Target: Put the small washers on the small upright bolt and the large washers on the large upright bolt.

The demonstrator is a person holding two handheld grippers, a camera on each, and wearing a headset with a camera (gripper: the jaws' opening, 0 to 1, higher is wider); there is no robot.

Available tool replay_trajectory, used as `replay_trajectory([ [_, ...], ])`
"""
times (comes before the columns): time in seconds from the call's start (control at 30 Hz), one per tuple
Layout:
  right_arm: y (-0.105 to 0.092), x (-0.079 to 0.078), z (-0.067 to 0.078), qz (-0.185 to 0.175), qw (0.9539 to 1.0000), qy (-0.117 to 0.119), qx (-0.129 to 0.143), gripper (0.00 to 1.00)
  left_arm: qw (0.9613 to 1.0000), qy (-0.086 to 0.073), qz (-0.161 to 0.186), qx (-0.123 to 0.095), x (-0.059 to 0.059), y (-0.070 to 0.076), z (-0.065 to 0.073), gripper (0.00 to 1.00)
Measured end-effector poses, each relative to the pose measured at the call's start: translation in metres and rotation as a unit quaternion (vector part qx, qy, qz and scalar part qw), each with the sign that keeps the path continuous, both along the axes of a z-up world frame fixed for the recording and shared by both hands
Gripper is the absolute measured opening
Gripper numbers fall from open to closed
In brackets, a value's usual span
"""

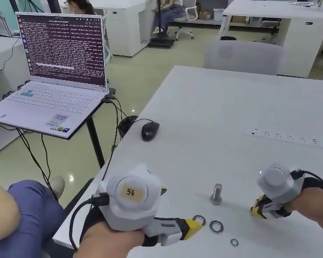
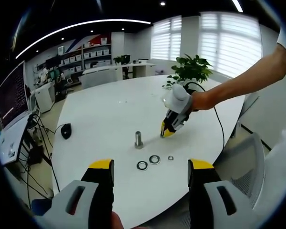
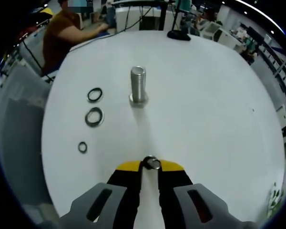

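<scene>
Inspecting the bench at this moment: the left gripper (image 2: pixel 151 164) has its jaws wide apart with nothing between them, and hovers short of the loose washers on the white table (image 1: pixel 215 107). The right gripper (image 3: pixel 151 168) has its jaws drawn almost together on a small metal piece (image 3: pixel 151 163), pinched at the very tips and low to the table. Whether that piece is a washer or the head of the small bolt cannot be told. The large bolt (image 3: pixel 138 86) stands upright and bare. A thin washer (image 3: pixel 95 94) and a thick washer (image 3: pixel 94 117) lie flat just beside it, with a small washer (image 3: pixel 82 147) a little further off. None is on a bolt yet.

Risks, as judged:
- The right grip is shallow. A slight twist or loosening could let the piece flick out and roll across the smooth top.
- The washers lie flat on a slick surface near the table's near edge, so a jaw that scrapes rather than bites may skid one over the side.
- The large bolt rests only on its head — a knock from either gripper working beside it would likely topple it.
- The thin and thick washers look close in size, so a mis-sort is possible if rings are chosen in haste.
- Both grippers are working the same small patch and could collide.
</scene>
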State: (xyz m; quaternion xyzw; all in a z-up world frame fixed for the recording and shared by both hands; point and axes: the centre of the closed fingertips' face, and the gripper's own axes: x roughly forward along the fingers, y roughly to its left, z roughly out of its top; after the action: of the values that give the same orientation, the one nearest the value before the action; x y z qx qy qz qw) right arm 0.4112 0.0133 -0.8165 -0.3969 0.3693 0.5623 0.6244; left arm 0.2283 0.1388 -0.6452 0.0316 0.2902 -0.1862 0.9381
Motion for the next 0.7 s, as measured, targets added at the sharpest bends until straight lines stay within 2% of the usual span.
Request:
replay_trajectory([
  [0.3,-0.003,-0.001,0.002,-0.005,1.0000,-0.001,0.000,0.20,1.0000,0.002,-0.005,0.001,-0.001,-0.003,0.000,0.62],
  [0.47,-0.008,0.001,0.013,-0.024,0.9995,-0.009,0.020,0.25,1.0000,0.001,-0.007,0.001,-0.001,-0.004,0.000,0.62],
  [0.57,-0.014,0.000,0.022,-0.050,0.9976,-0.013,0.047,0.25,1.0000,0.001,-0.007,0.001,-0.001,-0.004,0.000,0.62],
  [0.7,-0.027,-0.008,0.020,-0.056,0.9968,-0.017,0.054,0.26,1.0000,0.001,-0.009,0.003,-0.002,-0.004,0.000,0.62],
])
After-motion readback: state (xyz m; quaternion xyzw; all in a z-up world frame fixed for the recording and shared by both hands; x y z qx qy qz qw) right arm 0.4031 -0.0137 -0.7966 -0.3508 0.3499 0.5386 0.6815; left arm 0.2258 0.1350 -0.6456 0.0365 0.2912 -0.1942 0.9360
